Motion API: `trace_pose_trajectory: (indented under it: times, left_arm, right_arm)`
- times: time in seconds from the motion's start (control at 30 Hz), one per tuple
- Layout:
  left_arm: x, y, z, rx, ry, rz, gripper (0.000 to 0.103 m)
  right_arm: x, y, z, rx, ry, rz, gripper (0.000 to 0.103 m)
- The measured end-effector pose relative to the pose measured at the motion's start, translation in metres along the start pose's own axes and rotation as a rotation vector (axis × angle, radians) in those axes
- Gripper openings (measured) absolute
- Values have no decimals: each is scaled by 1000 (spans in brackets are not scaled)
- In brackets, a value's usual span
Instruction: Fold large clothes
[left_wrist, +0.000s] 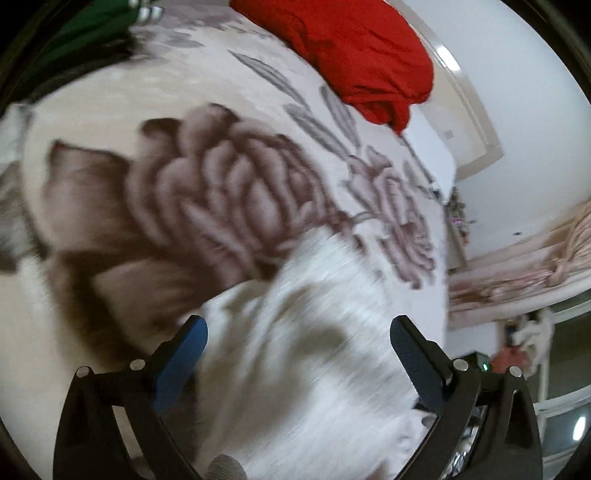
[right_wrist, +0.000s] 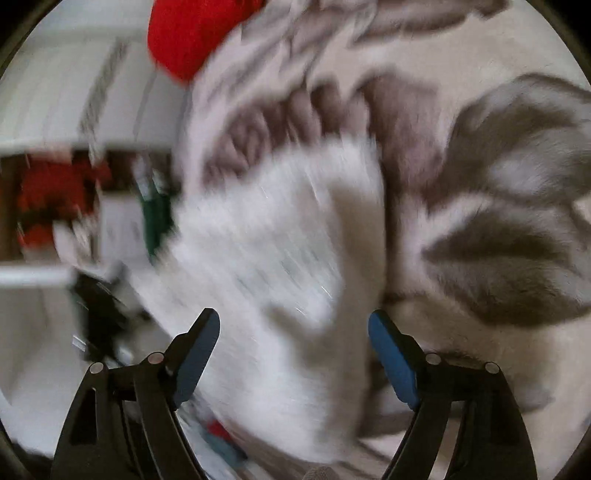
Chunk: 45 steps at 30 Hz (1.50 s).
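Both my left gripper (left_wrist: 298, 341) and right gripper (right_wrist: 294, 338) released, jaws spread wide. White garment (left_wrist: 303, 350) lower centre of frame on the floral bed (left_wrist: 110, 110). I'd smooth it flat, then pinch matching corners.

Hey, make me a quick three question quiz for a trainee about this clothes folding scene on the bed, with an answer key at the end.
1. True or false: the left tongs are clamped on the white garment.
2. Multiple choice: what colour is the bundle of fabric lying at the far end of the floral bedspread? A) blue B) red C) yellow
3. Fill in: the pads on the right tongs are coloured ____.

Key
1. False. Both fingers stand wide apart, with the garment lying loose between them.
2. B
3. Blue
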<state>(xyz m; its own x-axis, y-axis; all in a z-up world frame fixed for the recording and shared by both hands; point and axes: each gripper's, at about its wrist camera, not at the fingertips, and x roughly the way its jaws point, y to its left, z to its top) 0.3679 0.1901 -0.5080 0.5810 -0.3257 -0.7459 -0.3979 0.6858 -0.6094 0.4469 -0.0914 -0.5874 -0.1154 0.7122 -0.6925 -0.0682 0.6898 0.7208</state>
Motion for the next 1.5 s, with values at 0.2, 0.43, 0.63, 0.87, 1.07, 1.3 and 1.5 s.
trace_pose_trajectory:
  times: [0.2,0.43,0.63,0.87,1.07,1.3,1.5]
  left_arm:
    - [-22,46,-49,-70,-21,138,101]
    - [-38,79,-85,-132,-9,272,101]
    - [-72,75,-92,-83,-30,313,101]
    - [-79,63,-106,34,-4,339,101]
    - [-36,48,-132,100,46,320,101]
    - [-20,30,-138,167,18,319,101]
    - [-34,37,-135,150,-6,301,101]
  right_arm:
    - [89,-38,24,60,104,169,95]
    - [69,-53,-9,295,-51,278,48]
    - [48,-63,-118,739,-223,595,44]
    - [59,-50,-256,932,-132,478,50]
    - [6,-61,-238,733,-28,177,62]
    - [-39,33,-134,157,-80,-22,68]
    - [65,84,-61,-66,146,-52,73]
